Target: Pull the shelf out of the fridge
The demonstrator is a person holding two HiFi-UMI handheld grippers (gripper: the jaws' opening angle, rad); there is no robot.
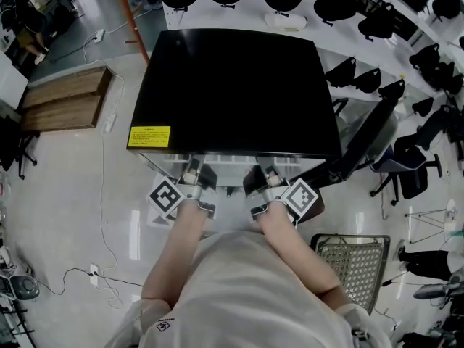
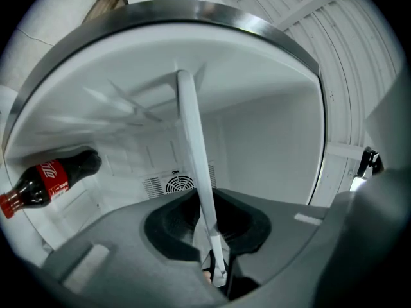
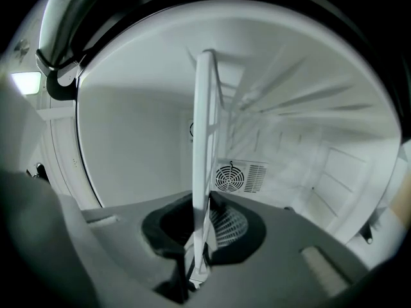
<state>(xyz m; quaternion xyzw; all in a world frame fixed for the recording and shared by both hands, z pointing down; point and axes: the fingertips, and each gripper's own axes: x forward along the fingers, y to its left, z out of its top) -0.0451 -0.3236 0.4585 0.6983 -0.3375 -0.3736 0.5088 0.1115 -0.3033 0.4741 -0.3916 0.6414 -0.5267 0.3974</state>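
Observation:
A black fridge (image 1: pixel 232 93) stands in front of me, seen from above in the head view, with the white shelf's front edge (image 1: pixel 230 161) showing below its top. Both grippers reach into the opening side by side. My left gripper (image 1: pixel 194 176) holds the left part of that edge. In the left gripper view the white shelf edge (image 2: pixel 196 159) runs straight between the jaws of the left gripper (image 2: pixel 209 226), which press on it. My right gripper (image 1: pixel 262 178) grips the right part. In the right gripper view the shelf edge (image 3: pixel 203 140) is pinched in the right gripper (image 3: pixel 199 236).
A cola bottle (image 2: pixel 51 179) lies inside the fridge at the left. A round fan vent (image 3: pixel 231 177) sits in the back wall. The fridge door (image 1: pixel 362 142) stands open at the right. A wire basket (image 1: pixel 357 261), office chairs (image 1: pixel 406 169) and wooden pallets (image 1: pixel 64 100) surround the fridge.

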